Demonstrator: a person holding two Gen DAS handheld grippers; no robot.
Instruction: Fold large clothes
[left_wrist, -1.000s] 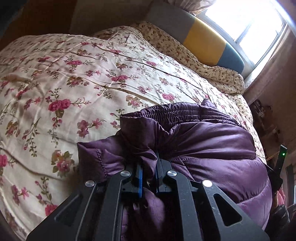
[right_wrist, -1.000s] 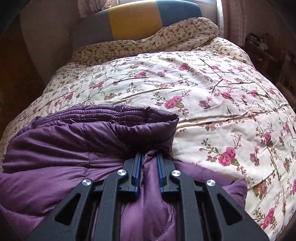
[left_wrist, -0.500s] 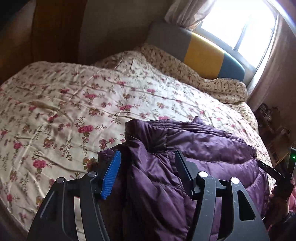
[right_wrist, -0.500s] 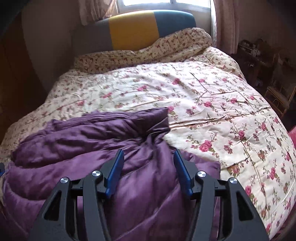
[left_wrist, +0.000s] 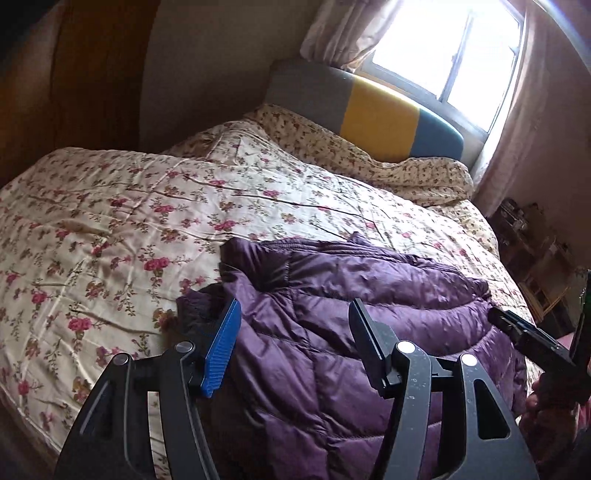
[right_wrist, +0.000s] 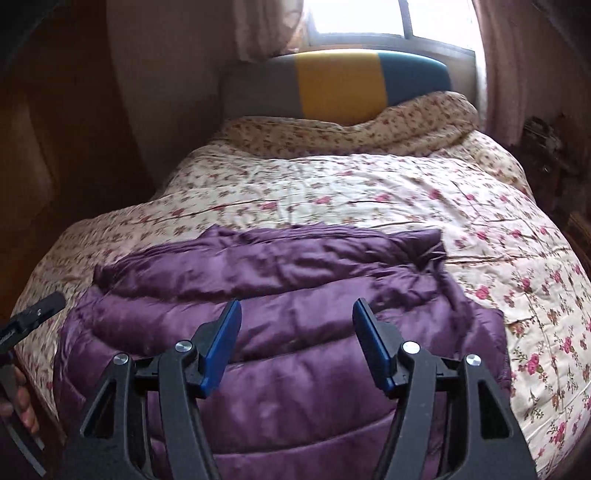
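Floral bedspread (left_wrist: 110, 229) below, both claws gape empty above the purple jacket (right_wrist: 295, 295).

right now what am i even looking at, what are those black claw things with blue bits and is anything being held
Those are two hand-held grippers, one in each of a person's hands, each with a camera looking forward along its two fingers. One picture is from the left gripper, the other from the right gripper. In the left view the other gripper shows at the right edge. On the bed's cream floral quilt lies a puffy purple quilted jacket, folded over itself. Both grippers' jaws have just been opening; they stand apart above the jacket, so nothing is held. Behind is a grey, yellow and blue headboard under a bright window.
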